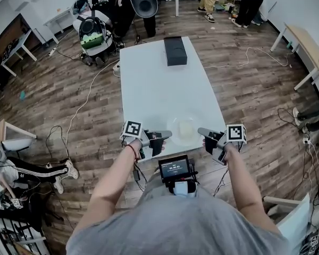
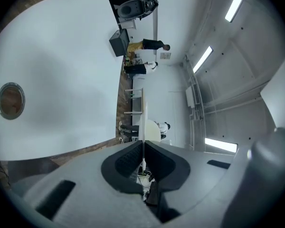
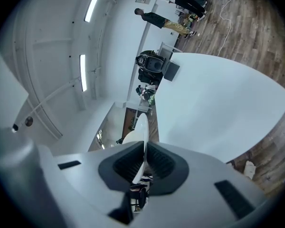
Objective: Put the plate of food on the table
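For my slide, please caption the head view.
The left hand-held gripper and right hand-held gripper hold a round white plate of pale food at the near end of the white table.

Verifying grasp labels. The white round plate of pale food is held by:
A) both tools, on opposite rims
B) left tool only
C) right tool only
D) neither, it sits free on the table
A: the left tool and the right tool are each shut on the rim of the white round plate, from opposite sides.

Both arms reach forward; the left gripper (image 1: pixel 166 136) and right gripper (image 1: pixel 203 132) clamp opposite sides of the plate (image 1: pixel 174 122) rim, jaws closed.
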A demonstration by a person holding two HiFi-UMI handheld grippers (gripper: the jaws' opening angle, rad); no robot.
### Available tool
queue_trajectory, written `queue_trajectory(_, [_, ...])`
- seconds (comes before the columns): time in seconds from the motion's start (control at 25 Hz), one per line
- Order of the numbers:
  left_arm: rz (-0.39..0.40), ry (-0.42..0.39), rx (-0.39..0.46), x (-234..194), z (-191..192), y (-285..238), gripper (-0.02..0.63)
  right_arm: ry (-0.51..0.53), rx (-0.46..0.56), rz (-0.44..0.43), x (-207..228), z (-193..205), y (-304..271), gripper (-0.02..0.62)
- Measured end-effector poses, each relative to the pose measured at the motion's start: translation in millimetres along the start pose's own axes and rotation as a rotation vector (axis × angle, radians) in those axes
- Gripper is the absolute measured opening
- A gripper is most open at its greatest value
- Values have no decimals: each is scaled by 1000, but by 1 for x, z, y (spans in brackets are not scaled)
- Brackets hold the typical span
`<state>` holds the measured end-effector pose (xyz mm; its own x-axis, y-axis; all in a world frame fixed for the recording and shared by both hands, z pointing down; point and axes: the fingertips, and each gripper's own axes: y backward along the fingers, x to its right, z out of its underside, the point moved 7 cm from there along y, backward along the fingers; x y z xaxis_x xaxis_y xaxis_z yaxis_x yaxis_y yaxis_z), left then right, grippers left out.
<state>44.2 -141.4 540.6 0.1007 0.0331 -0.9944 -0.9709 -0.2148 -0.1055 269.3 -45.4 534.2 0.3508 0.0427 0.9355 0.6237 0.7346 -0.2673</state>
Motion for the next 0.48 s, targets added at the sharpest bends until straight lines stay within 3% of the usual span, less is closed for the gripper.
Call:
queue_trajectory(0.24, [-42,22,-32,2,-19,0,28,-2,0,34,2,-15,-12,40])
queue_trajectory(0.48, [-39,-7,-43,-5,-49,-1,28,9,4,42,4,-34,-26,41])
